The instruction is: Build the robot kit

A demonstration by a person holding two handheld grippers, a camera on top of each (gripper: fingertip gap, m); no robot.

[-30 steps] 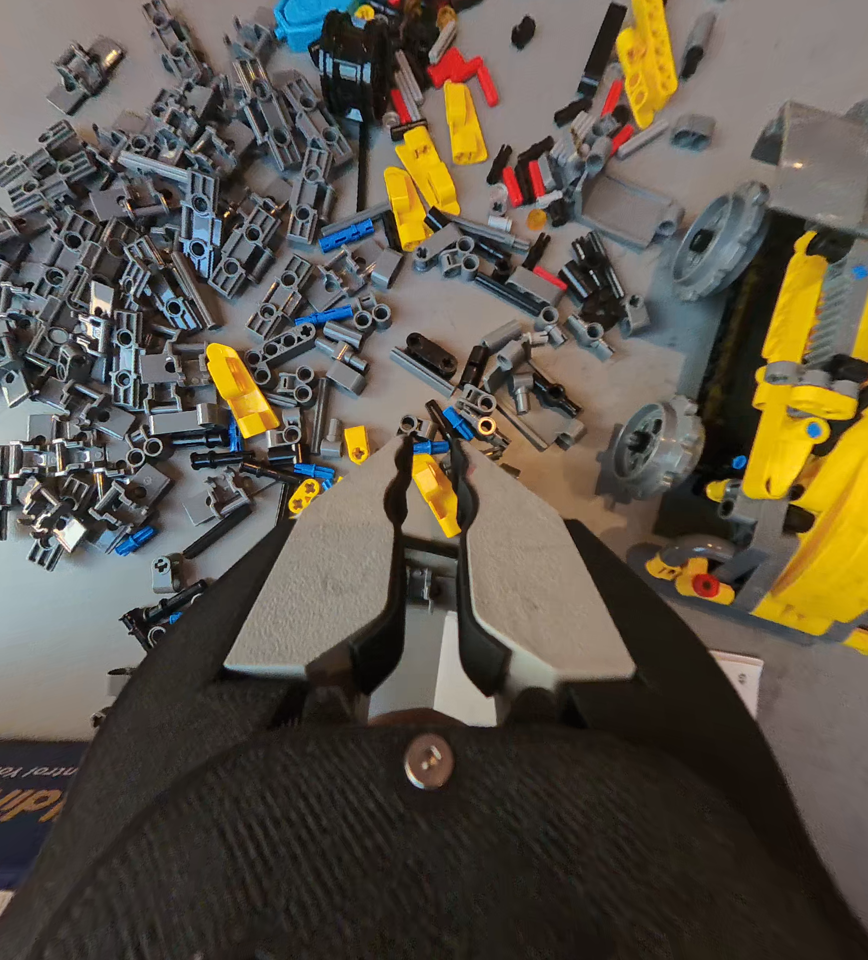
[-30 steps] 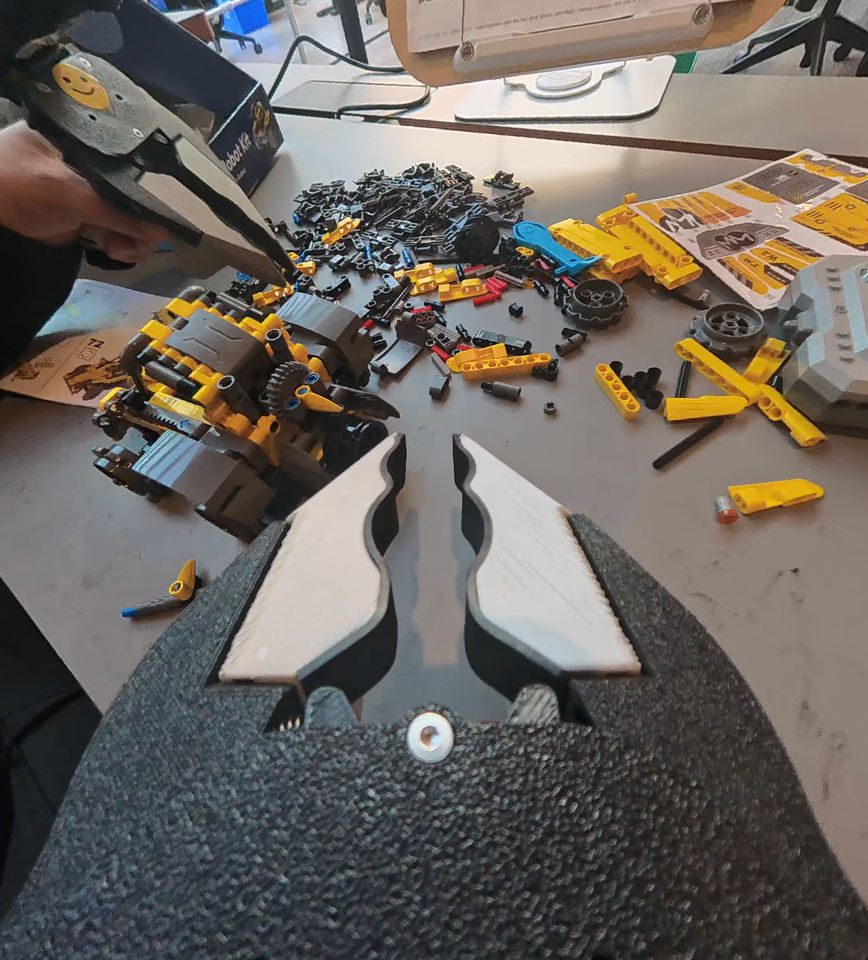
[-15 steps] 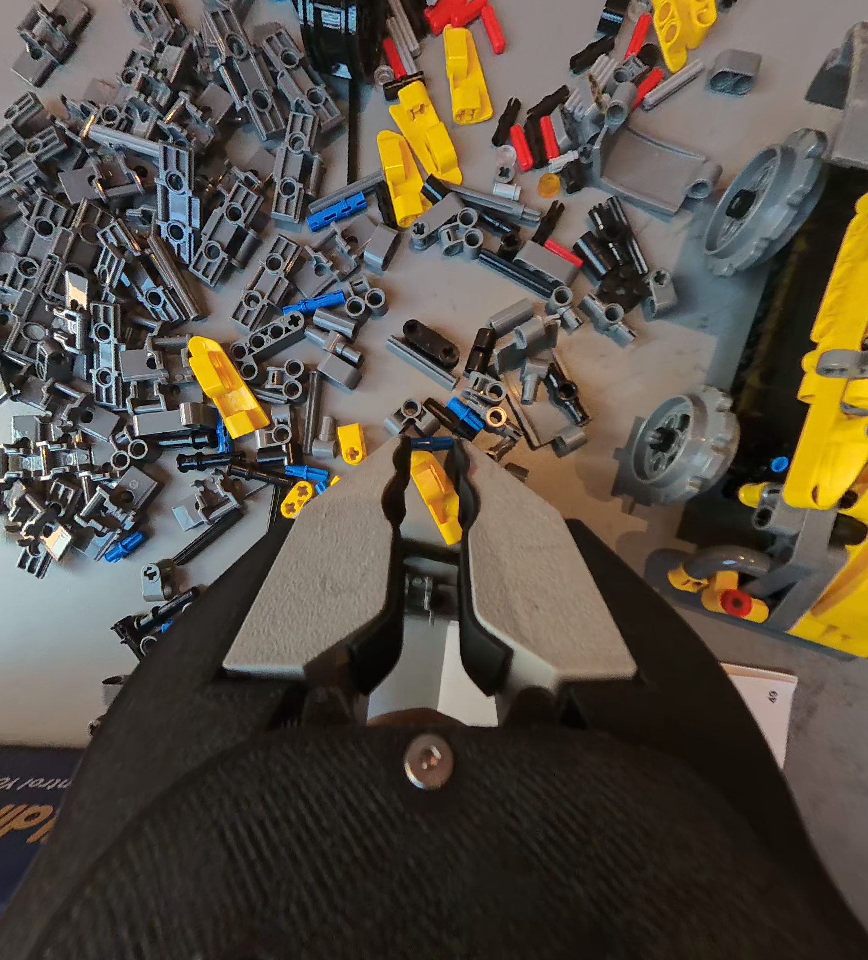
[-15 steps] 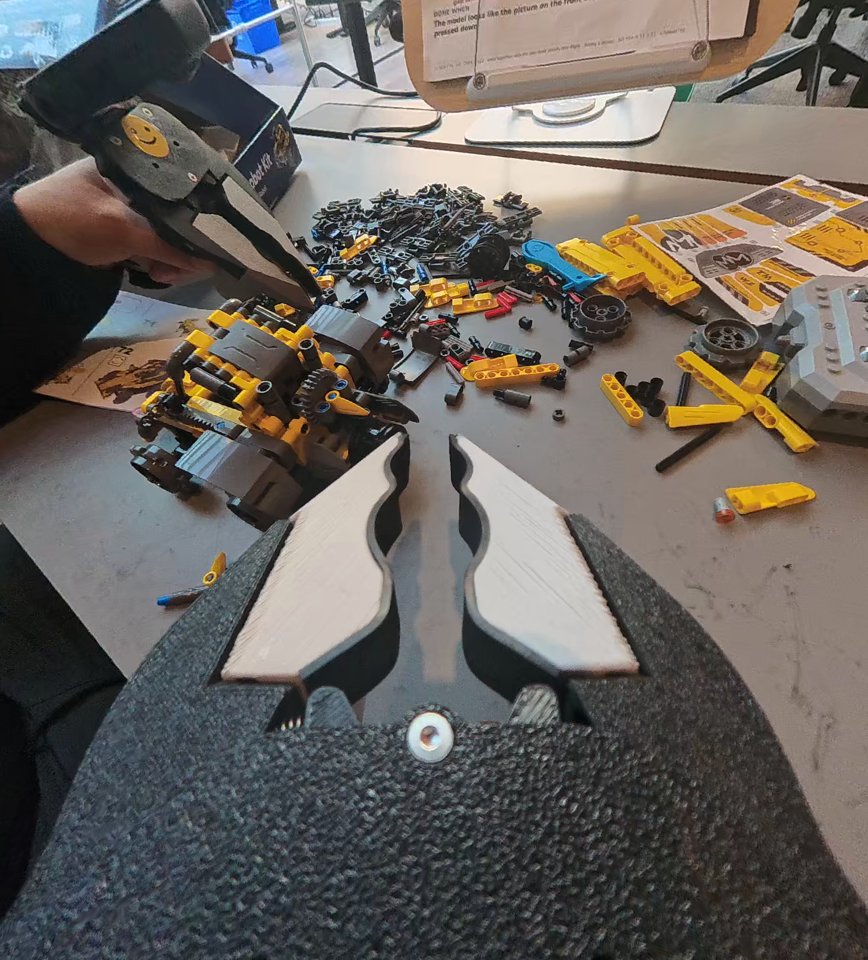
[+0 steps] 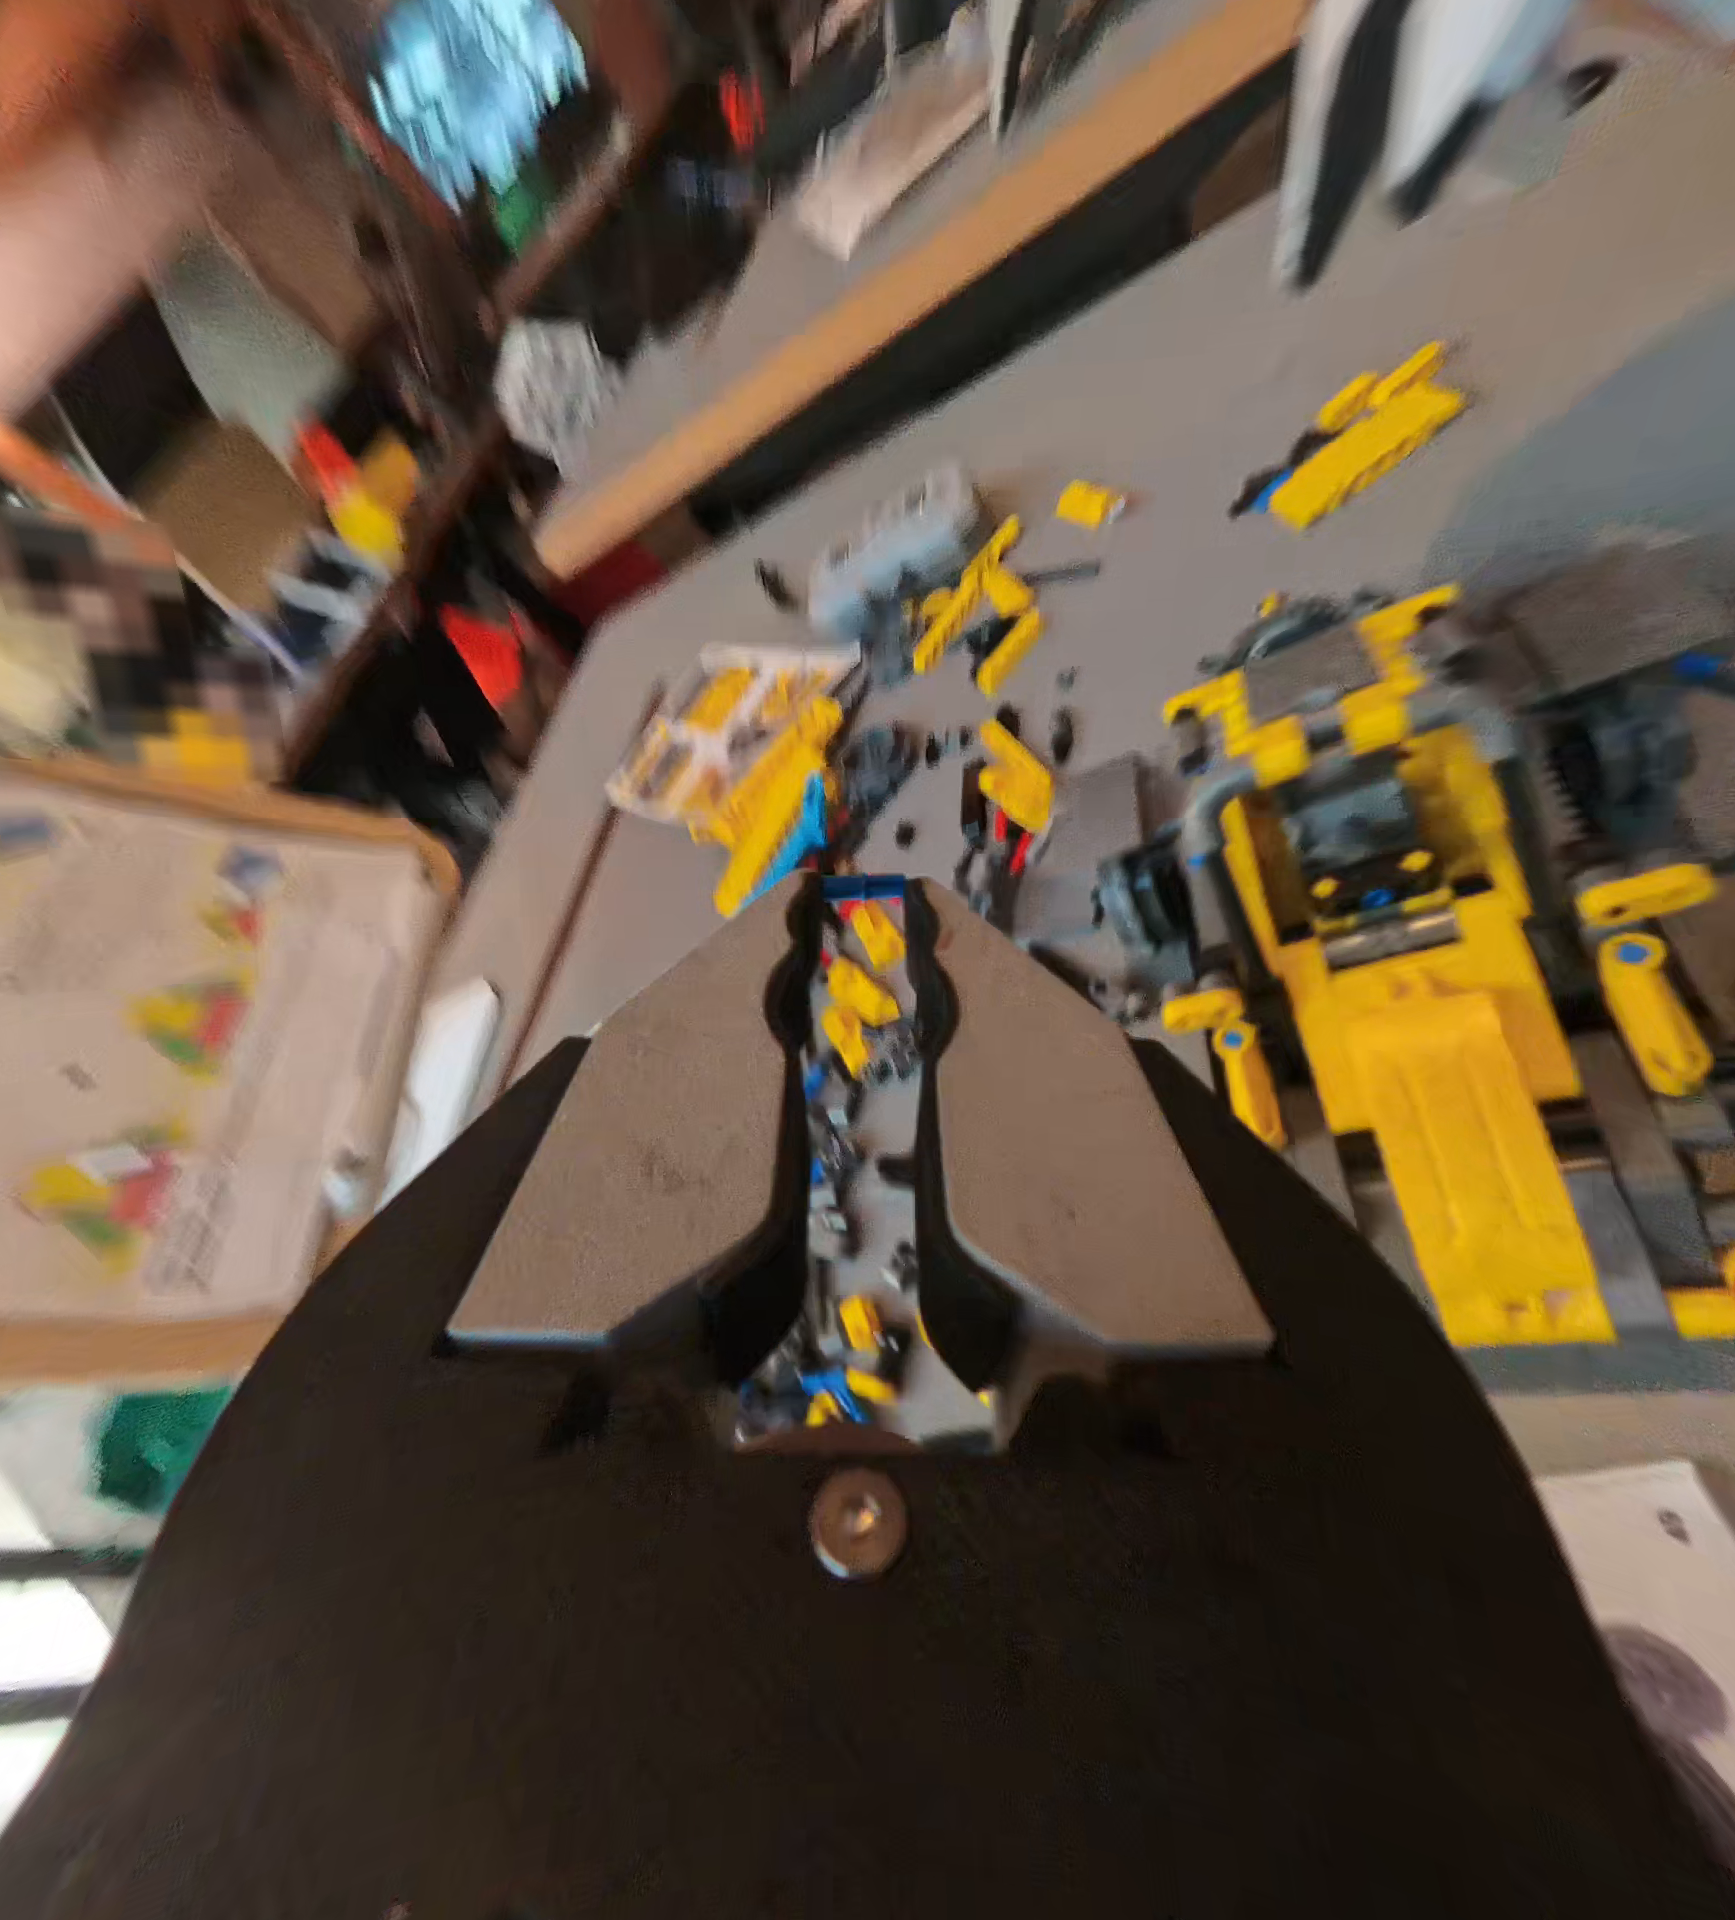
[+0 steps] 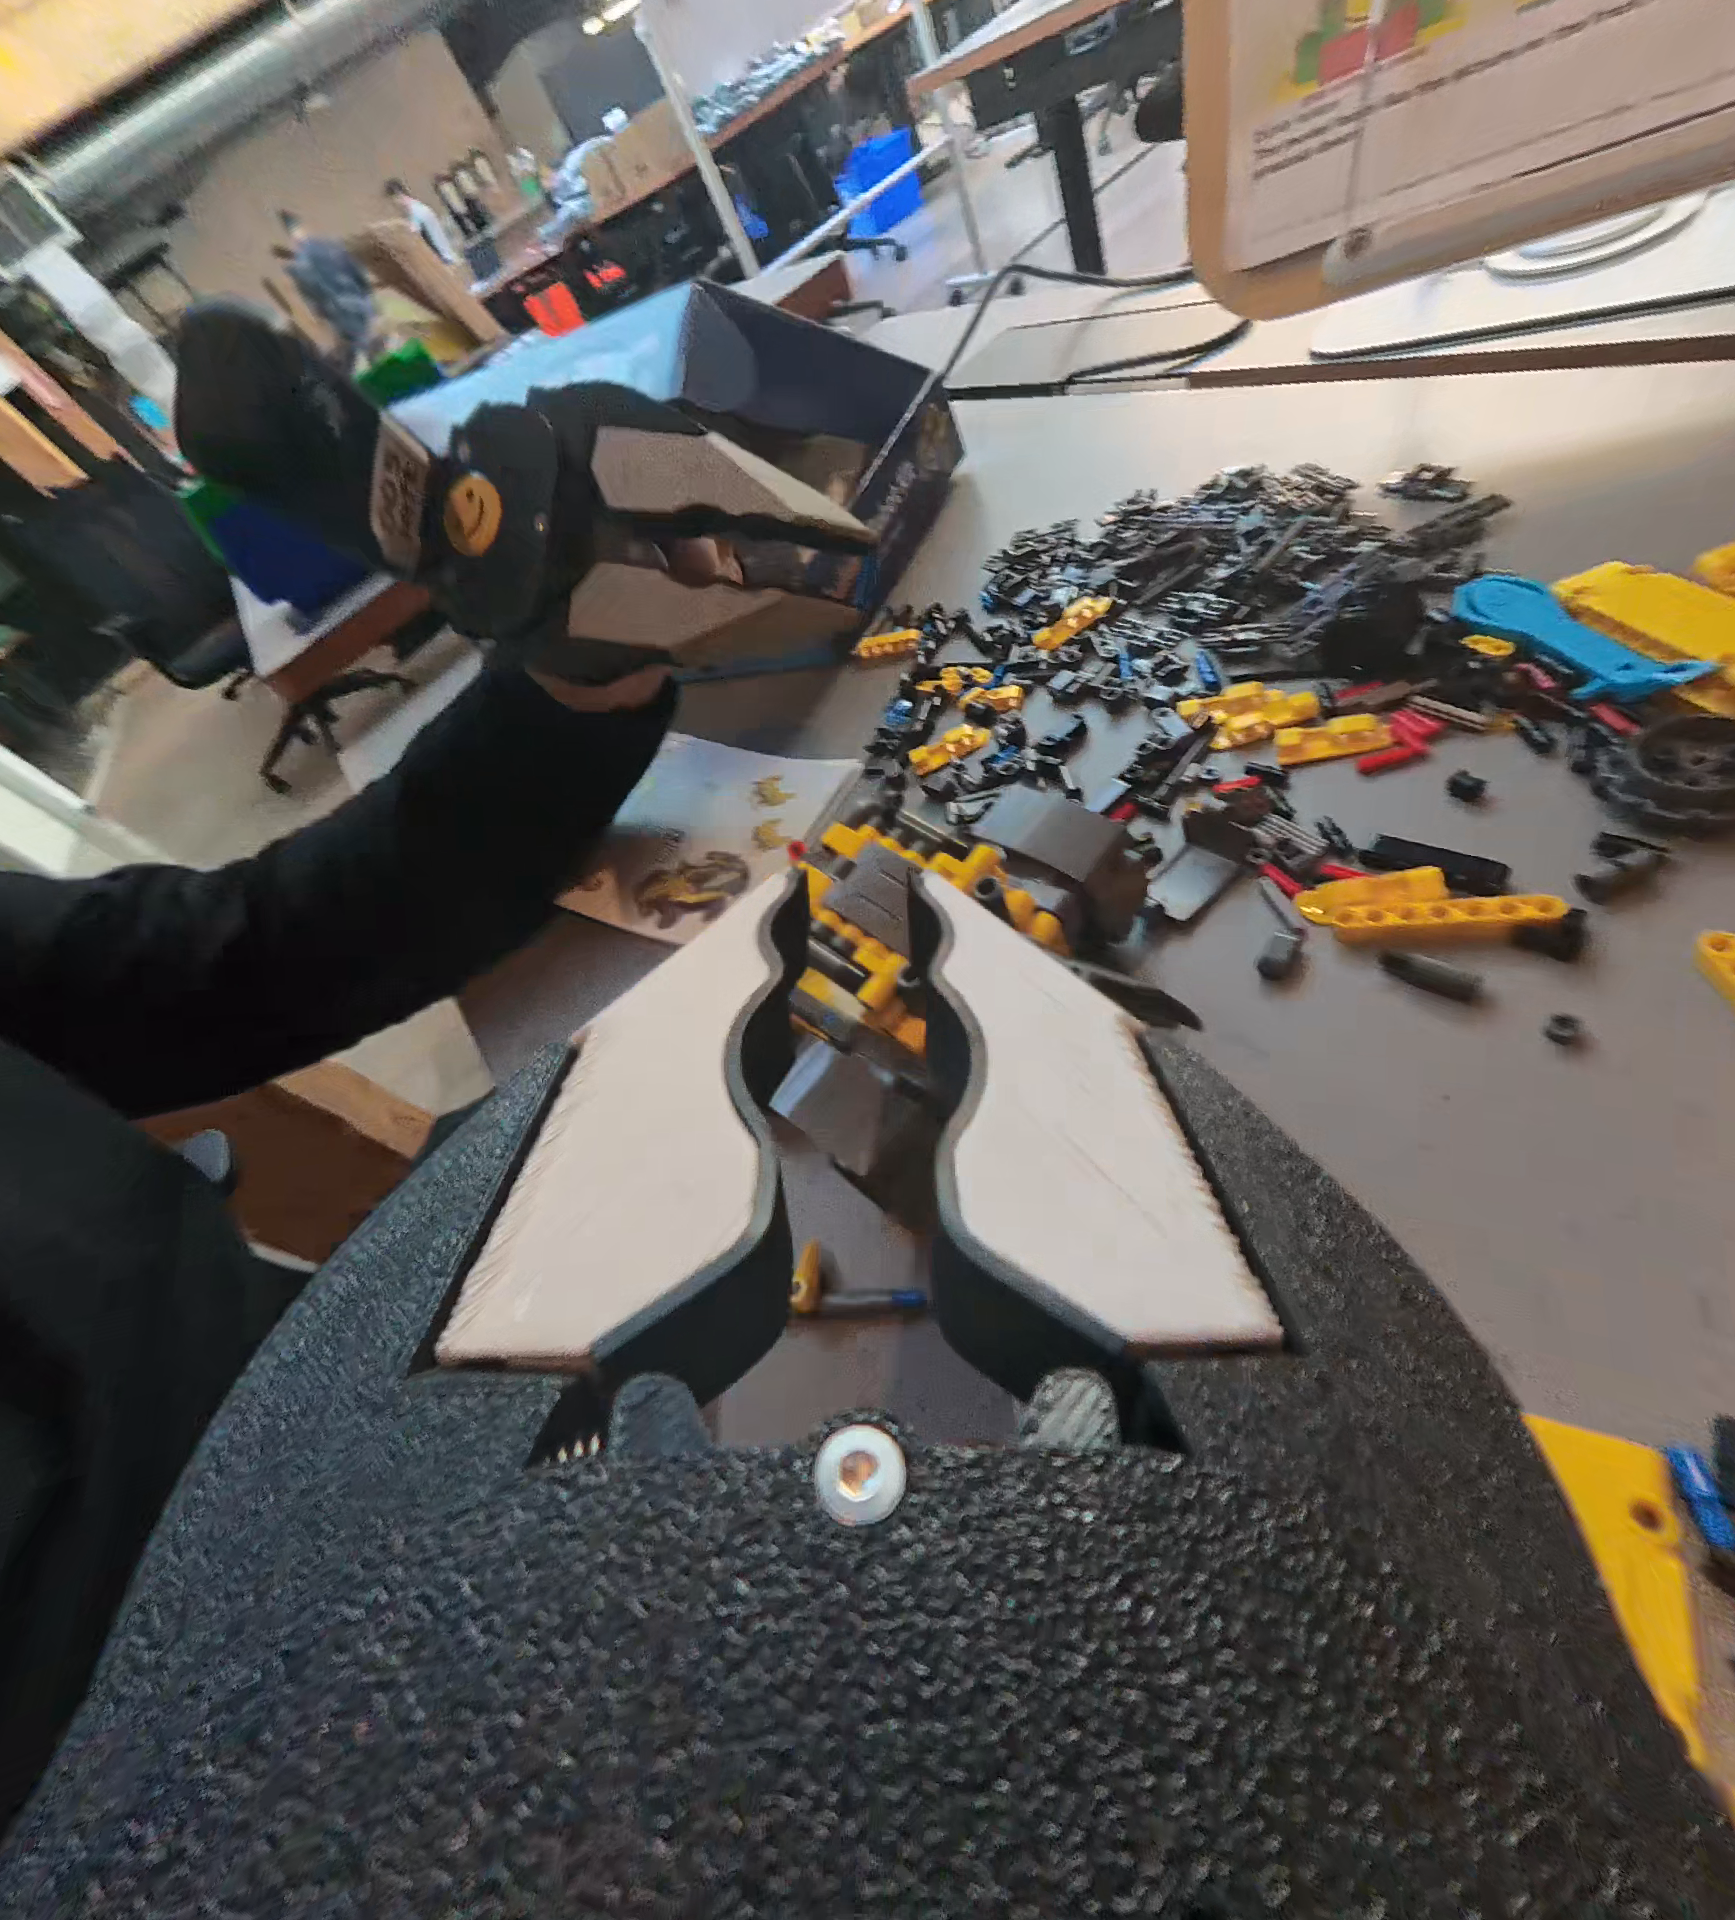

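Observation:
In the blurred left wrist view my left gripper is up in the air, tilted, and shut on a small blue pin held across its fingertips. Below it lie loose yellow and grey parts, with the half-built yellow and grey vehicle model to the right. In the right wrist view my right gripper is narrowly open and empty, low over the near side of the same model. The left gripper shows there raised at the left, held by a hand in a black sleeve.
A big pile of small dark parts covers the grey table. Yellow beams, a blue curved part and a black wheel lie to the right. A dark blue box, an instruction sheet and a board on a stand are nearby. Some 15 cm of space lies between my two pairs of fingers.
My left gripper closed on the blue pin, lifted off the parts pile and swung up and tilted. My right gripper moved left and forward over the model, its gap unchanged.

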